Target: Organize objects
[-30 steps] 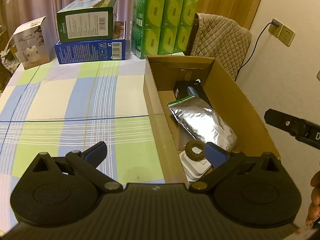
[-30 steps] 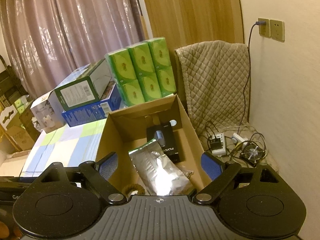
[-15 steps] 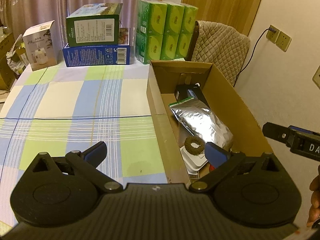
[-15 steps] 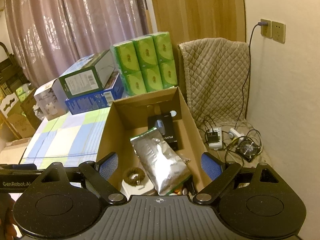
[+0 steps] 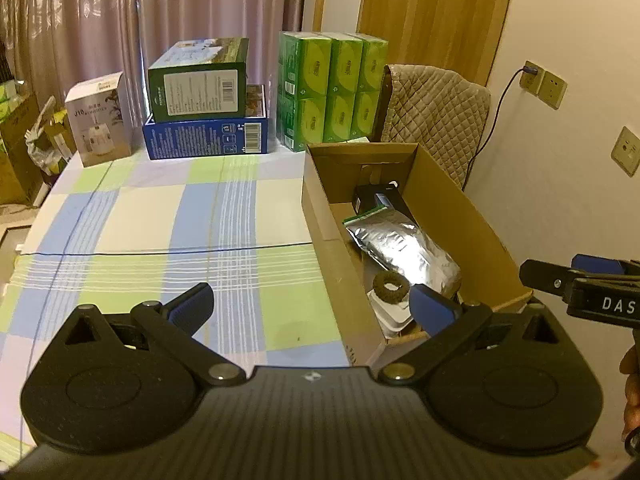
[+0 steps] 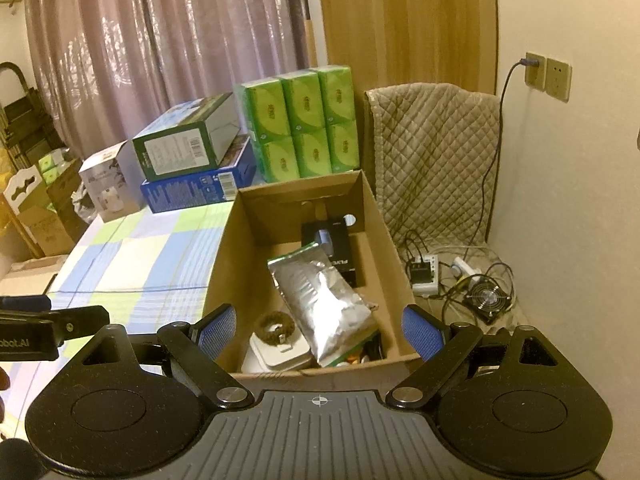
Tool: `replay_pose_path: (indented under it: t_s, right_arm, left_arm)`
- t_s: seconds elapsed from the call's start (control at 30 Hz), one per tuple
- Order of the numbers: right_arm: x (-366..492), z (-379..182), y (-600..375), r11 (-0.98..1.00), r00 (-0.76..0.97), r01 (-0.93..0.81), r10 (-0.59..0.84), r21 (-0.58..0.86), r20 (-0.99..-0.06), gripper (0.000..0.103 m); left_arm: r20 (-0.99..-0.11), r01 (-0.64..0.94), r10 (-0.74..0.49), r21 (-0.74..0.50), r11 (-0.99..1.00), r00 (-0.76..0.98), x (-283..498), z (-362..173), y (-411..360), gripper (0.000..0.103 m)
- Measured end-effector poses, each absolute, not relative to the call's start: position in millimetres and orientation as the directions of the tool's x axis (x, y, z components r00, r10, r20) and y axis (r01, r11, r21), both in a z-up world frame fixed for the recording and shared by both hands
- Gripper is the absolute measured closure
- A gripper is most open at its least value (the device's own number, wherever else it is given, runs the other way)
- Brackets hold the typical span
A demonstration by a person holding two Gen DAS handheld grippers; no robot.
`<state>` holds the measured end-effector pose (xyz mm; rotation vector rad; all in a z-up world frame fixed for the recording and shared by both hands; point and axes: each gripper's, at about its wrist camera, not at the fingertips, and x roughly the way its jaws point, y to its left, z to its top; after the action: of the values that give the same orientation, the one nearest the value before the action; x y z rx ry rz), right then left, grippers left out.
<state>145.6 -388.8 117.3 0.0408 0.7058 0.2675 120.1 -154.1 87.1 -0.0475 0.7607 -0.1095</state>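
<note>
An open cardboard box [image 5: 472,216] [image 6: 224,252] stands at the right edge of the checked tablecloth. Inside it lie a silver foil pouch [image 5: 404,248] [image 6: 324,304], a black carton [image 5: 376,196] [image 6: 336,240], a brown fuzzy ring [image 5: 391,287] [image 6: 274,326] and a white flat case [image 5: 390,314] [image 6: 280,354] under the ring. My left gripper [image 5: 310,308] is open and empty, near the box's front left corner. My right gripper [image 6: 318,330] is open and empty above the box's near end.
At the back of the table [image 5: 140,220] stand a green box on a blue box [image 5: 204,136], green tissue packs [image 5: 332,88] and a white carton [image 5: 100,120]. A quilted chair [image 6: 436,152], cables and a small fan [image 6: 488,300] lie right of the box.
Both grippers have drawn back and risen, so more of the box and the room shows. Both stay open; nothing in the box has moved.
</note>
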Motion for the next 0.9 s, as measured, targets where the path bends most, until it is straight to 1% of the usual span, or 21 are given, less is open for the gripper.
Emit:
replay_pose_path:
  t_s: [0.17, 0.4, 0.7, 0.9]
  right_arm:
    - [131, 121, -384, 0.964, 0.727, -0.239, 0.256, 0.115, -0.637, 0.016]
    - [107, 123, -378, 0.961, 0.725, -0.258, 0.258, 0.096, -0.639, 0.016]
    - [82, 122, -380, 0.958, 0.72, -0.262, 0.273, 0.114, -0.639, 0.016]
    - [63, 123, -387, 0.955, 0.71, -0.263, 0.29, 0.14, -0.642, 0.016]
  left_arm:
    - [-0.664, 0.087, -0.119, -0.081, 0.993, 0.738, 102, 95, -151, 0.001]
    - [-0.661, 0.107, -0.128, -0.073, 0.992, 0.739, 78, 100, -152, 0.001]
    - [-0.644, 0.11, -0.112, -0.044, 0.993, 0.757, 52, 100, -155, 0.001]
    - [-0.655, 0.108, -0.109, -0.042, 0.993, 0.748, 34, 95, -153, 0.001]
